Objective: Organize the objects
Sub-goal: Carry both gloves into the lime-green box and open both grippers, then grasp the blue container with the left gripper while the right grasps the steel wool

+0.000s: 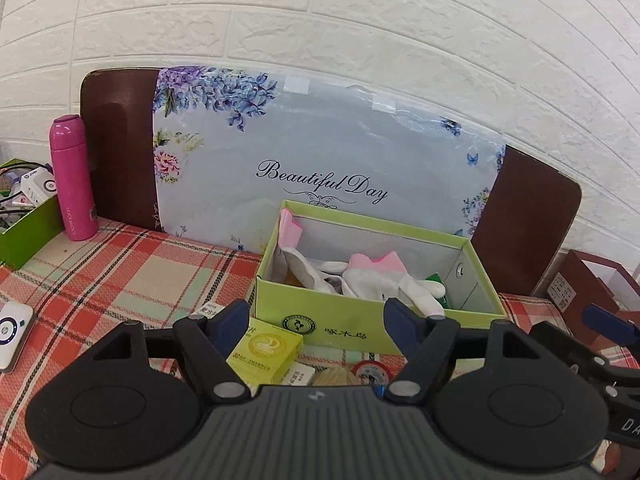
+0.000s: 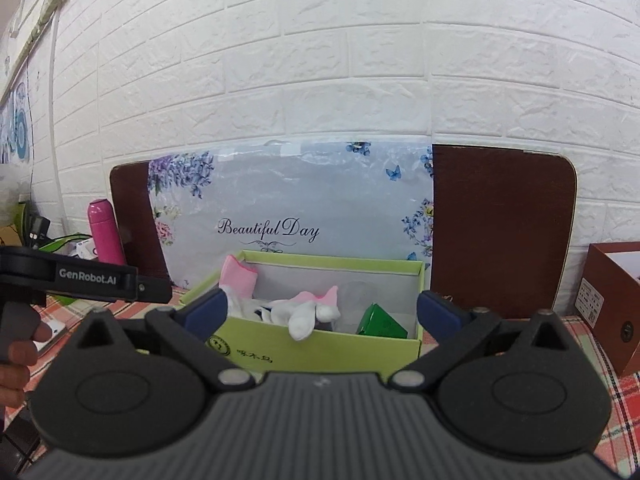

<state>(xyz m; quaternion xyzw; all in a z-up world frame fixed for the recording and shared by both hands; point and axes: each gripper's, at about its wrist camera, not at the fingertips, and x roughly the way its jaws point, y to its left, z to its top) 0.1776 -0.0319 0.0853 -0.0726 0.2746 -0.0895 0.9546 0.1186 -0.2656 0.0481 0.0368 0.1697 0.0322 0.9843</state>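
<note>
Step in hand, as judged: between placements. Both grippers are empty — left gripper (image 1: 314, 314) spread moderately wide, right gripper (image 2: 322, 312) at full spread. The green box (image 1: 360, 330) sits at 12 o'clock on the plaid surface (image 1: 120, 272), already holding white-and-pink gloves (image 1: 384, 280) and a green packet (image 2: 380, 322).

Next move: pick a loose item — the yellow carton (image 1: 266, 356) just before the box, with a tape roll (image 1: 370, 370) at its 3 o'clock.

Obstacles: pink bottle (image 1: 72, 178) at 10 o'clock, brown box (image 2: 616, 300) at 3 o'clock, both well apart.
</note>
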